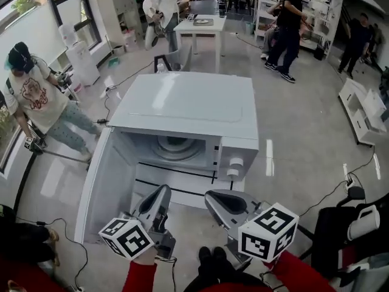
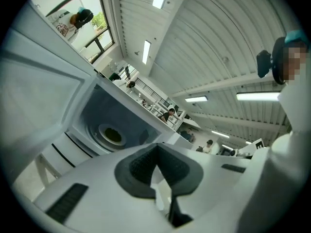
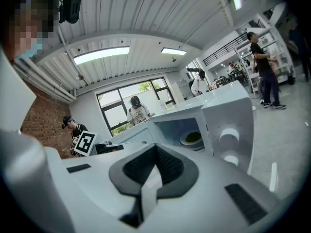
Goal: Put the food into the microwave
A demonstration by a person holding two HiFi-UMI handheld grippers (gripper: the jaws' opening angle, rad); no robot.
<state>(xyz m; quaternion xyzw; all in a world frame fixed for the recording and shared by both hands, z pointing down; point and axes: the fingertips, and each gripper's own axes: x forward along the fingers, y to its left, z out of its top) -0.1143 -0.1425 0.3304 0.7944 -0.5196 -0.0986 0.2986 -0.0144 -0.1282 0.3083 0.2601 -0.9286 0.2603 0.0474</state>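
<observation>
The white microwave stands with its door swung open to the left. Inside, a white plate with dark green food rests on the turntable. My left gripper hangs in front of the cavity, below it, with its jaws together and nothing between them. My right gripper is beside it on the right, also shut and empty. In the left gripper view the left gripper points at the cavity. The right gripper faces it from the knob side.
Two round knobs sit on the microwave's right panel. A person with grippers stands at the left. Other people and a white table are behind. Cables run across the floor on the right.
</observation>
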